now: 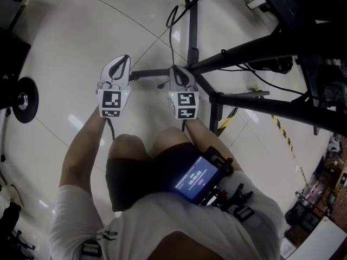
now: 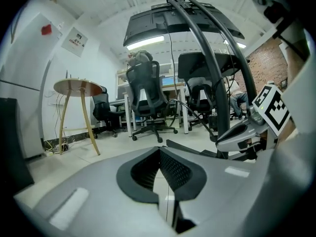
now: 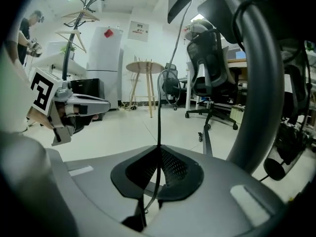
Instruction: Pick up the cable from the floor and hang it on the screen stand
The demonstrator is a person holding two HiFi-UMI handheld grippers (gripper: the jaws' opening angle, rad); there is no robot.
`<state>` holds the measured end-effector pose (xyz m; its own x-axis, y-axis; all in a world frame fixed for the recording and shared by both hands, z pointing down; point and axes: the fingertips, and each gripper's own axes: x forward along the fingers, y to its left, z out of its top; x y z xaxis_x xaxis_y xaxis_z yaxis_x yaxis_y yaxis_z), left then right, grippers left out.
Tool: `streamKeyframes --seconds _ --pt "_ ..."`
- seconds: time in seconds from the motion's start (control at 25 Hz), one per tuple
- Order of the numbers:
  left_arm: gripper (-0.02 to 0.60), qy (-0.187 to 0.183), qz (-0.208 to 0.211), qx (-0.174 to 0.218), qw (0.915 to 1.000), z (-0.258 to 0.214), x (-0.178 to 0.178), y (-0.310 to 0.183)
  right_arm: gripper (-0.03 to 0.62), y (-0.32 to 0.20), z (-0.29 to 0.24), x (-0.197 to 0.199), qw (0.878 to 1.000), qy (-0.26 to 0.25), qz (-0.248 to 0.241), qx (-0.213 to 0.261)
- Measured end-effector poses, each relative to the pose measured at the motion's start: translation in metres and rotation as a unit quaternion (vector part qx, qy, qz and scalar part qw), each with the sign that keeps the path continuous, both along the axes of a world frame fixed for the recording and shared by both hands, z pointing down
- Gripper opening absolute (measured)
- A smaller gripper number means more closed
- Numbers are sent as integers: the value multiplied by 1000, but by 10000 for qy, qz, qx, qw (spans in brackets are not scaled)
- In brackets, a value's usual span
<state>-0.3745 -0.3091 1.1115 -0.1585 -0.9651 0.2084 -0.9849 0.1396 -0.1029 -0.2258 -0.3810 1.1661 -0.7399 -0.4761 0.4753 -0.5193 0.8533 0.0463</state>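
Note:
A thin black cable [image 3: 159, 107] runs up out of my right gripper [image 3: 159, 151], whose jaws are shut on it. From there it rises, bends over and climbs toward the screen overhead. In the head view the cable [image 1: 170, 34] leads from the right gripper [image 1: 175, 69] up along the black screen stand [image 1: 192, 31]. The stand's thick curved post [image 3: 261, 83] rises close on the right. My left gripper [image 1: 126, 58] hovers beside it on the left, shut with nothing between its jaws [image 2: 159, 151]. The stand's post [image 2: 212, 58] and the screen [image 2: 182, 23] show ahead of it.
The stand's legs [image 1: 147, 73] spread over the pale floor beneath both grippers. Heavy black arms [image 1: 271, 47] cross the upper right. A round black base [image 1: 24, 99] sits at the left edge. Office chairs [image 2: 148, 98], a round wooden table [image 2: 79, 88] and a coat rack [image 3: 79, 14] stand farther off.

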Motion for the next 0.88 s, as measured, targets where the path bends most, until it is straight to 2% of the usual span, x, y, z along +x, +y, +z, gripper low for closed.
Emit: streamKeyframes --seconds 0.24,0.44,0.64,0.88 --pt "2 -26 -60 -58 10000 -38 5 10 28 19 -46 2 9999 82 -147 40" --pt "2 113 -243 -148 9995 -97 3 29 28 33 -114 3 9995 165 -250 103" --pt "2 202 -317 -132 9992 -192 11 43 28 47 -218 8 9987 235 -384 223" --pt "2 113 -344 59 9993 -333 15 48 26 53 -377 9 9971 66 -477 592"
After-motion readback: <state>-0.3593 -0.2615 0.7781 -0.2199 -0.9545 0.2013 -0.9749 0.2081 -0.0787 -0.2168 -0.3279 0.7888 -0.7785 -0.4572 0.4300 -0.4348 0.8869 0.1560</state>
